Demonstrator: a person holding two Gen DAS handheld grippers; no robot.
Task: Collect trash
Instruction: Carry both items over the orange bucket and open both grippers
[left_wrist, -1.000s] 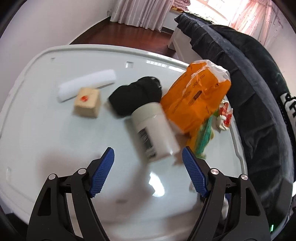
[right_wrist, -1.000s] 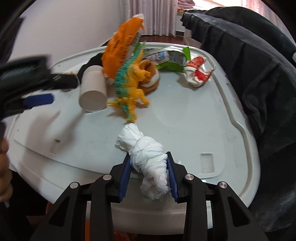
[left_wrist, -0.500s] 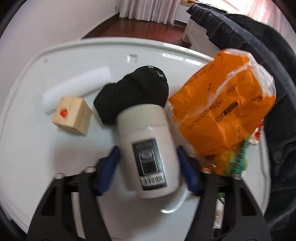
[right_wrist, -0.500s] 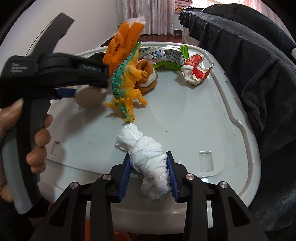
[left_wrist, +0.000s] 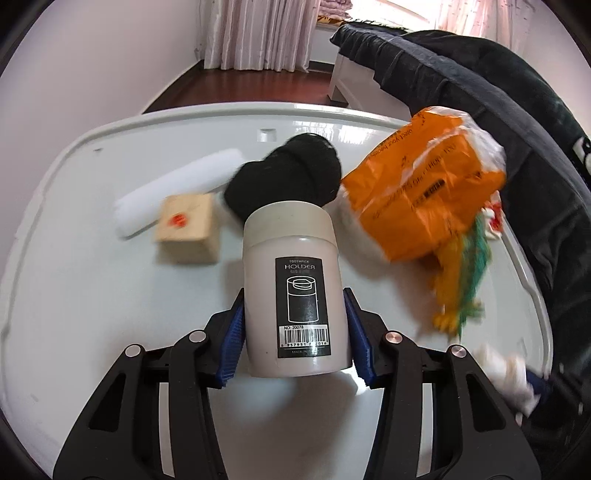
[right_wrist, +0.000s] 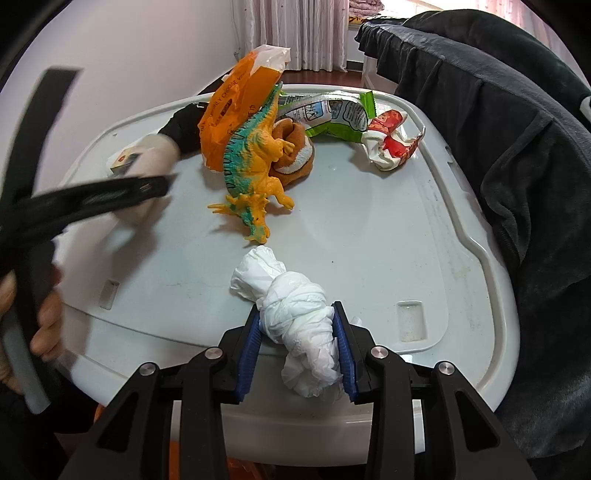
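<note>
Blurring smears much of the left wrist view: the orange plastic bag (left_wrist: 421, 195) at 2 o'clock, the toy dinosaur (left_wrist: 461, 291) under it and a white shape at 4 o'clock, cut by the frame edge, are hard to read. The toothpick holder (left_wrist: 295, 291), a white jar with a black label, hides the middle of the surface (left_wrist: 74, 280); a black cloth bundle (left_wrist: 288, 173) at 12 o'clock is partly covered by its lid. The left claw (left_wrist: 295, 332) has just been closing, and its blue pads now press both sides of the jar's lower half.

Only this view shows the wooden block (left_wrist: 184, 229) with a red mark and the white foam roll (left_wrist: 177, 192) at 10 o'clock clearly; in the right wrist view they are nearly hidden behind the blurred left tool at 9 o'clock.

Only the right wrist view shows the green snack wrapper (right_wrist: 332, 114) and the red-and-white crumpled wrapper (right_wrist: 388, 144) at 12 to 1 o'clock, plus a brown-and-white soft thing (right_wrist: 295, 151) beside the dinosaur. A hand (right_wrist: 40, 325) grips the left tool's handle at 8 o'clock, mostly cut off.

The right claw (right_wrist: 299, 332) is clamped on the knotted white tissue wad (right_wrist: 295, 317), which lies near the surface's near edge, its upper end sticking out past the fingertips. Both claws point steeply downward. A dark garment (right_wrist: 517, 147) drapes along the right side.
</note>
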